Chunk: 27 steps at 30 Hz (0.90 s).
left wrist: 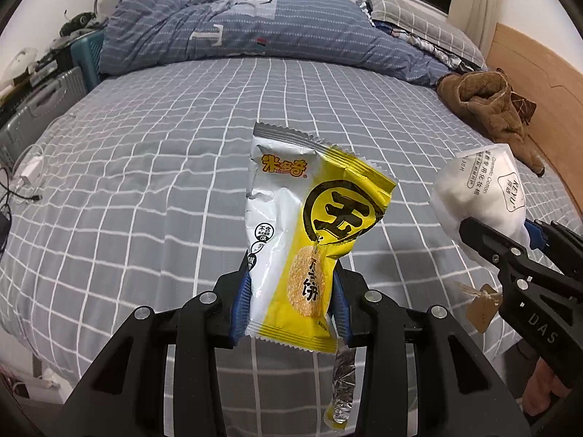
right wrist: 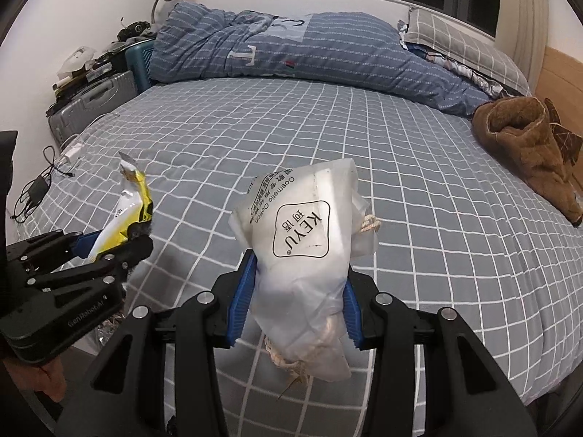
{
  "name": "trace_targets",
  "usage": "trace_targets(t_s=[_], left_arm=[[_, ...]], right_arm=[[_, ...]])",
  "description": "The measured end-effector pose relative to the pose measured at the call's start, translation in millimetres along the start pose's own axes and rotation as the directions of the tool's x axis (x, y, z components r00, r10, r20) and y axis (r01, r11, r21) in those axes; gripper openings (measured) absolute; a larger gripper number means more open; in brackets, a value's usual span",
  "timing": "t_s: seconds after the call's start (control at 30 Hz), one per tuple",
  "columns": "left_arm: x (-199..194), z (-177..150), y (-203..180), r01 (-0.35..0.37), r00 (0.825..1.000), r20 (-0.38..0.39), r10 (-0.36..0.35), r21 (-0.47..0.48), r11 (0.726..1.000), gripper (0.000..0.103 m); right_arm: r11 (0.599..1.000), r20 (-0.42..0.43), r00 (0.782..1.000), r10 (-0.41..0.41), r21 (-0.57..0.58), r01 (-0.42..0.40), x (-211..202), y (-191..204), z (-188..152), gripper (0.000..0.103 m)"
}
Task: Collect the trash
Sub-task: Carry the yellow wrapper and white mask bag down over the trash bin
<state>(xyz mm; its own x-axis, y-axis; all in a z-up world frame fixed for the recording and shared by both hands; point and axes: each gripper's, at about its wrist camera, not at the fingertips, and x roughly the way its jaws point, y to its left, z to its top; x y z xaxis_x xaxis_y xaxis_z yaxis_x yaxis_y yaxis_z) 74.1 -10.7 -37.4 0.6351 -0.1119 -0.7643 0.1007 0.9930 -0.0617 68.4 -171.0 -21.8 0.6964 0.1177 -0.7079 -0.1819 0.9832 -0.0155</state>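
Two pieces held above grey checked bed (left wrist: 153, 167): left claw (left wrist: 291, 291) clamps yellow-and-silver foil snack wrapper (left wrist: 306, 225); right claw (right wrist: 297, 298) clamps translucent white plastic cotton-pad bag (right wrist: 306, 240). Risk: slick foil slipping, dangling torn strip snagging.

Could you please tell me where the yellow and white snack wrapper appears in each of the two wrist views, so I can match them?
Left wrist view: the snack wrapper fills the centre, standing up between the left gripper jaws.
Right wrist view: it sits at the left edge, edge-on, held by the same gripper.
Shared landmark: the brown fleece garment on the bed's right side.
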Motion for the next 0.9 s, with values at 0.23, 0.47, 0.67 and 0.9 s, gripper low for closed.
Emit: trace_targets(t_s=[0.23,0.47,0.67,0.9], left_arm=[[-10,-21,-3,-0.006,1.0,-0.015,0.006,0.02,1.0,0.037],[-20,-41,-4,0.001,0.999,-0.034,0.0,0.016,1.0,0.037],[-36,-55,-1,0.01,0.999,-0.039,-0.01,0.003,1.0,0.037],[-50,-75,-3,0.014,0.998,-0.057,-0.014,-0.001,1.0,0.037]], right_arm=[[1.0,0.009,1.0,-0.016,-0.018,0.016,-17,9,-13,0.041],[1.0,-0.008,1.0,-0.012,-0.024,0.011,-28,18,-31,0.041],[1.0,-0.005,1.0,-0.004,-0.018,0.003,-44,25,-46,0.041],[1.0,-0.022,1.0,0.0,-0.013,-0.001,-57,30,-68,0.041]])
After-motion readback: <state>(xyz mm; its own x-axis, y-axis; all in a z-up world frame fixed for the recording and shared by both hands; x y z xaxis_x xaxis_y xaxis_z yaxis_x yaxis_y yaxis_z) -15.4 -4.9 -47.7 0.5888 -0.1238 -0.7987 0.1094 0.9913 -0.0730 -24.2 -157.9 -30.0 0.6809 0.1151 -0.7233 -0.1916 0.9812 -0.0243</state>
